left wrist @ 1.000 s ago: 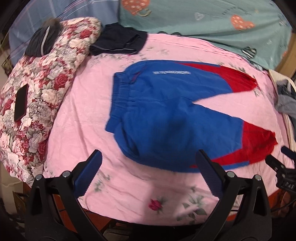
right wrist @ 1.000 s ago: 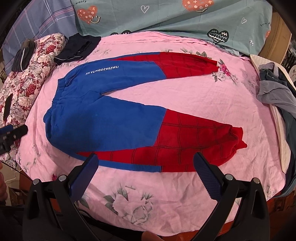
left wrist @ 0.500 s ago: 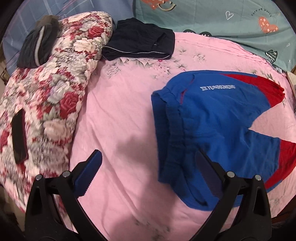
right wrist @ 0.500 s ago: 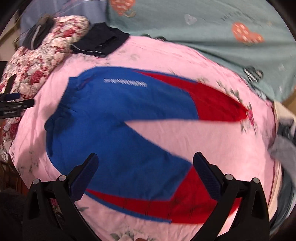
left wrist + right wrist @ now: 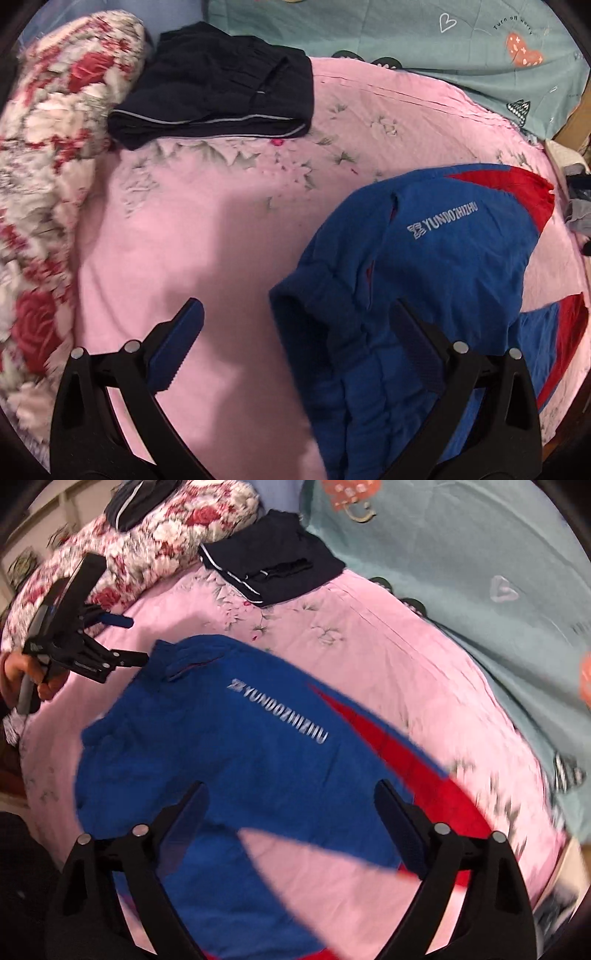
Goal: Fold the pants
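Blue and red pants [image 5: 229, 746] with white lettering lie spread flat on the pink bedsheet [image 5: 388, 657], legs apart. In the left wrist view the waistband [image 5: 317, 321] sits at the lower right. My left gripper [image 5: 295, 343] is open, low over the sheet, with the waistband edge between its fingers. It also shows in the right wrist view [image 5: 129, 640] at the waistband's far corner. My right gripper [image 5: 291, 823] is open above the crotch and upper legs, holding nothing.
A folded dark navy garment [image 5: 221, 81] lies at the head of the bed beside a red-floral quilt roll [image 5: 48, 147]. A teal patterned blanket [image 5: 424, 37] runs along the back. Grey clothes [image 5: 578, 214] sit at the right edge.
Both grippers have moved in closer and lower toward the waistband end of the pants. The left one now straddles the waistband edge. Both stay open and the pants have not moved.
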The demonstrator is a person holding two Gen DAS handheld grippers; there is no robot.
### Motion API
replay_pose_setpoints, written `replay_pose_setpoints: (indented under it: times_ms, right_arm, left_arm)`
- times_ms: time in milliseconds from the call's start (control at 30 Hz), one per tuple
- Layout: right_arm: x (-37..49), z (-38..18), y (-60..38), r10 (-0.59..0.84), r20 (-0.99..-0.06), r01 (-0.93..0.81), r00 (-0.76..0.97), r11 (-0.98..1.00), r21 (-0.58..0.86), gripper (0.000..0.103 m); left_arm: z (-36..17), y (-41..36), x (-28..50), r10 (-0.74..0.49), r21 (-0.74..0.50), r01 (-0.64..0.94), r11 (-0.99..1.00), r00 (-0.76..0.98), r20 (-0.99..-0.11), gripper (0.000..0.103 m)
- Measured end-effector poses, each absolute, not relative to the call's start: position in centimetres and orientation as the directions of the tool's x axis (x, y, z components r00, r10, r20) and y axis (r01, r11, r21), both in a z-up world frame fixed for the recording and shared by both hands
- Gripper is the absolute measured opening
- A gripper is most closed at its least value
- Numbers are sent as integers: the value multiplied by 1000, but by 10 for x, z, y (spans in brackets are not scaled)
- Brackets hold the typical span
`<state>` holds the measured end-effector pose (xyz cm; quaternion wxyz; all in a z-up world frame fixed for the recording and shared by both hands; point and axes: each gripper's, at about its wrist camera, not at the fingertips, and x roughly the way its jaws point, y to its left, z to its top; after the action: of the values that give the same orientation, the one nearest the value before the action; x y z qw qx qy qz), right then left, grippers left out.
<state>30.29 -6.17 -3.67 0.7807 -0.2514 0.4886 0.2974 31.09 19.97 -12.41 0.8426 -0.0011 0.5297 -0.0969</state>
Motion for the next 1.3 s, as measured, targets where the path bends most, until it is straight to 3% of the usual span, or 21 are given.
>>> replay_pose_setpoints:
  times_ms: [267,333,400,467,567,733,800,833,900,1000,1300]
  right_arm:
    - [388,-93,-53,200,-945,-808,260,581,-99,83]
    - [406,-103,-59,199,-952,-812,233,579,-78,81]
    - [423,-114,-65,202,-960,-813,192,581,-41,76]
    - [434,-124,-70,206,-967,-819,147,574,-2,71]
    - [438,-132,-73,218,-971,-834,103,551,35,66]
    - [436,-142,-73,199,-975,-852,97,523,22,41]
    - [436,-138,-78,210,-975,-843,72,535,53,9]
    - [434,-136,-80,214,-974,-844,68,534,59,7]
    - [424,-126,-83,225,-970,-849,89,527,44,5]
    - [406,-103,-89,262,-958,-848,118,529,40,5]
    - [290,-17,-111,330,-915,-868,233,495,-42,5]
  left_arm:
    - [-153,184,346,-211,-104,329,939,310,-927,100]
    - [-156,184,351,-236,-125,358,925,284,-930,93]
    - [-157,185,355,-279,-173,376,911,250,-927,77]
    - [-157,182,360,-309,-207,388,898,222,-925,68]
    - [-157,176,363,-311,-207,410,888,206,-928,61]
    - [-156,164,371,-303,-199,416,887,199,-932,47]
    - [-155,167,369,-315,-214,407,888,200,-928,35]
    - [-154,169,367,-321,-222,401,889,199,-926,33]
    - [-151,168,367,-315,-213,406,888,200,-928,25]
    - [-143,163,360,-293,-173,435,884,227,-929,22]
    - [-72,158,297,-304,-69,517,853,385,-871,21]
